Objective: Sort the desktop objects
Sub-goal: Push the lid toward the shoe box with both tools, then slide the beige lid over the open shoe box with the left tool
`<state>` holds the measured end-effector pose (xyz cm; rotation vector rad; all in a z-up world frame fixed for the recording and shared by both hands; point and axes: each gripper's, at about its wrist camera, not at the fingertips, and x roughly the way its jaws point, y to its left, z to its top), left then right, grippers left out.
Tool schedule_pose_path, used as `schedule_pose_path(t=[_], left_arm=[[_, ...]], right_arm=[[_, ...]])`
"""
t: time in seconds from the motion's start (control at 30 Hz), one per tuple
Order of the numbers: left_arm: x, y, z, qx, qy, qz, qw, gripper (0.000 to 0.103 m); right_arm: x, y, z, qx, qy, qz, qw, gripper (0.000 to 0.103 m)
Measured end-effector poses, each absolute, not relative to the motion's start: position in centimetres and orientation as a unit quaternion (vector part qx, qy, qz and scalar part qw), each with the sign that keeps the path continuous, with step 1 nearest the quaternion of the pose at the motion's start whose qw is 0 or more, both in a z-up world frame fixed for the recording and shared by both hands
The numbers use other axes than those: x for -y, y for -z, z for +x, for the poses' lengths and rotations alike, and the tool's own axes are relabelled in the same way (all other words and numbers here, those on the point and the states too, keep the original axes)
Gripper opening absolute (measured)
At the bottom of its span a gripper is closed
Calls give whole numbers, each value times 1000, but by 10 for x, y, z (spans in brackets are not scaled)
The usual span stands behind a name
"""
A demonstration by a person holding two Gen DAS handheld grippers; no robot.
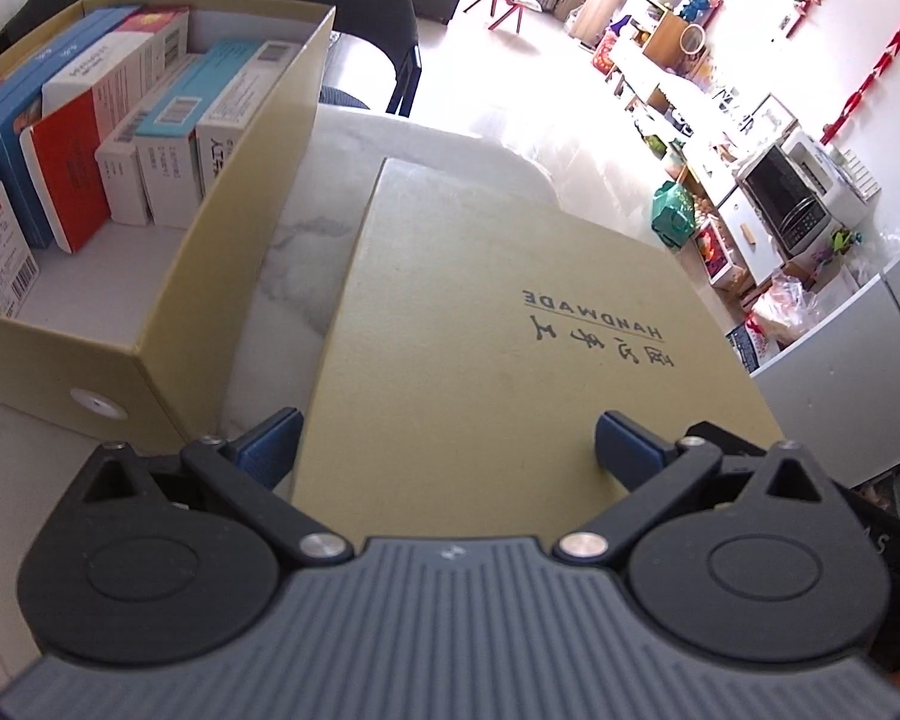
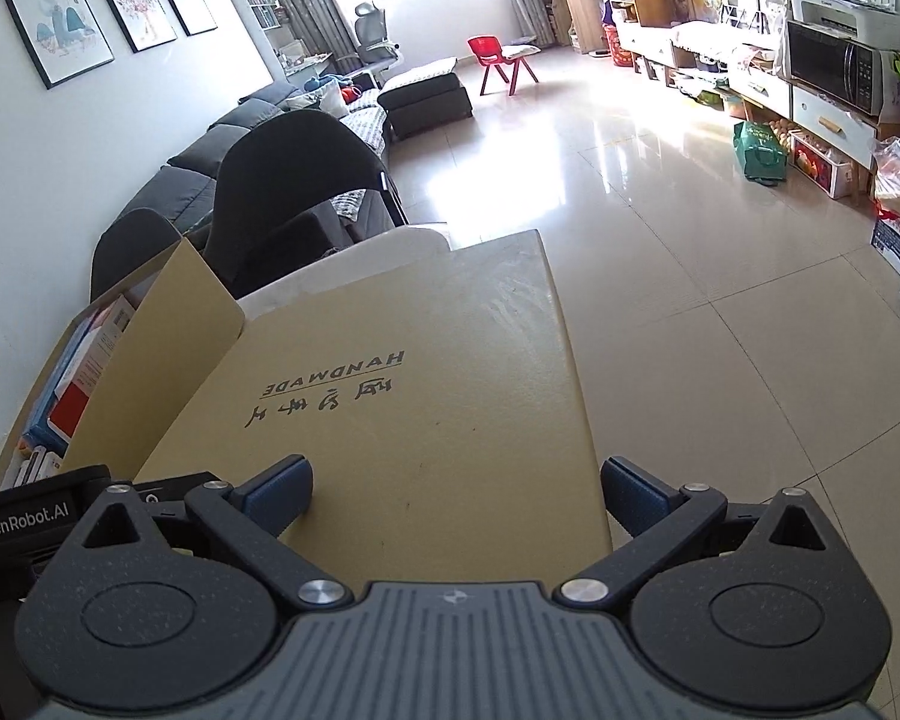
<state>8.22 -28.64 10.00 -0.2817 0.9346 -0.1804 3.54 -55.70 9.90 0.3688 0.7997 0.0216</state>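
Marble table | our left gripper and right gripper spread wide, straddling lid beside filled box | stiff, light card; grip edges.

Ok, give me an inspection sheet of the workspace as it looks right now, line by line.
Surface: white marbled tabletop, mostly covered.
Job's things: open tan cardboard box holding upright small packages; flat tan lid printed HANDMADE lies beside it on the table.
Clutter: nothing seen loose on the table.
Grippers: left gripper and right gripper both wide open, blue pads either side of the lid's near end; whether they touch it cannot be told.
Cables: nothing seen.
Surroundings: dark chairs behind the table, grey sofa, red child's chair, microwave on a low cabinet, tiled floor.
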Motion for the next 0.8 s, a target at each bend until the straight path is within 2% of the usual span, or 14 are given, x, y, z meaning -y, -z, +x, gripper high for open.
schedule_pose_path(t=[0.8], left_arm=[[293, -133, 83, -408, 103, -130, 898, 103]], right_arm=[[562, -133, 26, -347, -7, 182, 920, 103]])
